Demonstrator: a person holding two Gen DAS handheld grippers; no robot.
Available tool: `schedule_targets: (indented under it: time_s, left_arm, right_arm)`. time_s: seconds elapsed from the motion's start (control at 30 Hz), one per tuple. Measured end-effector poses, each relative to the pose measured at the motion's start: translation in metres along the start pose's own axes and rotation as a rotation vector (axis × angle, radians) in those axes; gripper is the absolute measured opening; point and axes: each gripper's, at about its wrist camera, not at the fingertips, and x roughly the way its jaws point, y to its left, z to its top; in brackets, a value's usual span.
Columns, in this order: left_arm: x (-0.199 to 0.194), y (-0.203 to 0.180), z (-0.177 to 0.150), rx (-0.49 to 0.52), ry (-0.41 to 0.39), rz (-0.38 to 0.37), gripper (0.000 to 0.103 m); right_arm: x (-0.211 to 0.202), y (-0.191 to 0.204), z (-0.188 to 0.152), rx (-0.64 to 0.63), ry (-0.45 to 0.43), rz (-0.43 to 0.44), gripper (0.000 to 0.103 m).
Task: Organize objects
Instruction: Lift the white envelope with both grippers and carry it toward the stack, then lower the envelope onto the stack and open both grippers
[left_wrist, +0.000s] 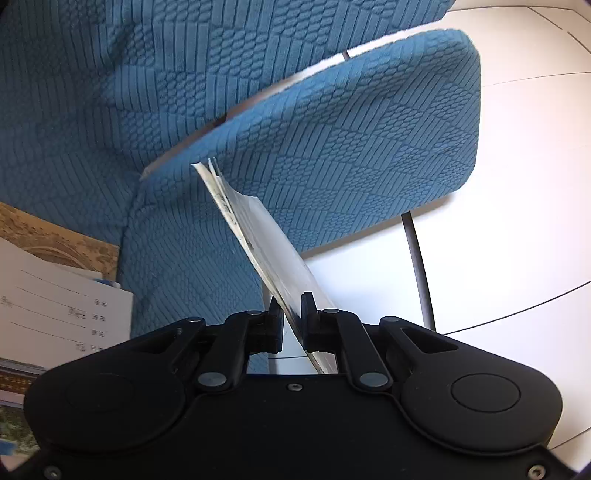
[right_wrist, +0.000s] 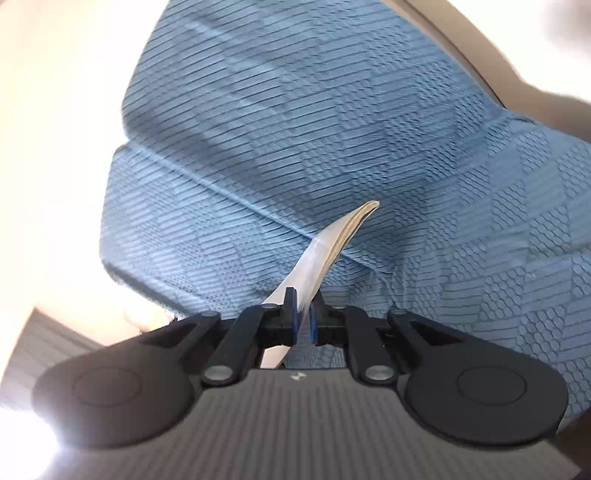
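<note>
My left gripper (left_wrist: 292, 306) is shut on the edge of a thin stack of white printed papers (left_wrist: 255, 229) that slants up and to the left, seen edge-on. My right gripper (right_wrist: 303, 306), with blue pads, is shut on a thin cream stack of papers (right_wrist: 332, 240) that curves up to the right. Behind both stacks stands a chair with a blue textured cover; its seat cushion (left_wrist: 351, 147) and backrest (right_wrist: 295, 110) fill most of each view. The held sheets hang in the air in front of the chair.
At the left of the left wrist view lie a white form with printed lines (left_wrist: 55, 306) and a patterned tan booklet (left_wrist: 48, 240). A dark chair leg (left_wrist: 419, 266) stands on the white tiled floor (left_wrist: 517, 184). Bright glare washes out the left of the right wrist view.
</note>
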Motion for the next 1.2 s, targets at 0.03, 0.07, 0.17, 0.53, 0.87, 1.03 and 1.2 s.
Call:
schedule_targets:
  time_s: [0.03, 0.07, 0.17, 0.53, 0.87, 1.03, 1.2]
  left_arm:
    - [-0.006, -0.001, 0.0, 0.006, -0.008, 0.005, 0.008]
    - [-0.012, -0.001, -0.001, 0.011, -0.016, 0.008, 0.008]
    - [-0.027, 0.002, -0.003, 0.017, -0.039, 0.026, 0.008]
    - [-0.05, 0.061, -0.016, -0.058, -0.076, 0.096, 0.008]
    - [-0.044, 0.116, -0.02, -0.123, -0.073, 0.163, 0.006]
    - [-0.044, 0.133, -0.016, -0.143, -0.074, 0.178, 0.006]
    - [-0.046, 0.134, -0.013, -0.122, -0.1, 0.235, 0.006]
  right_arm:
    - [-0.001, 0.004, -0.002, -0.013, 0.002, 0.002, 0.009]
    - [-0.001, 0.007, -0.005, -0.024, 0.005, 0.004, 0.009]
    - [0.001, 0.016, -0.015, -0.061, 0.021, 0.007, 0.009]
    - [0.022, 0.021, -0.06, -0.166, 0.109, -0.042, 0.009]
    - [0.046, 0.019, -0.096, -0.291, 0.177, -0.116, 0.009]
    - [0.052, 0.022, -0.112, -0.366, 0.186, -0.136, 0.009]
    - [0.054, 0.032, -0.126, -0.453, 0.183, -0.144, 0.009]
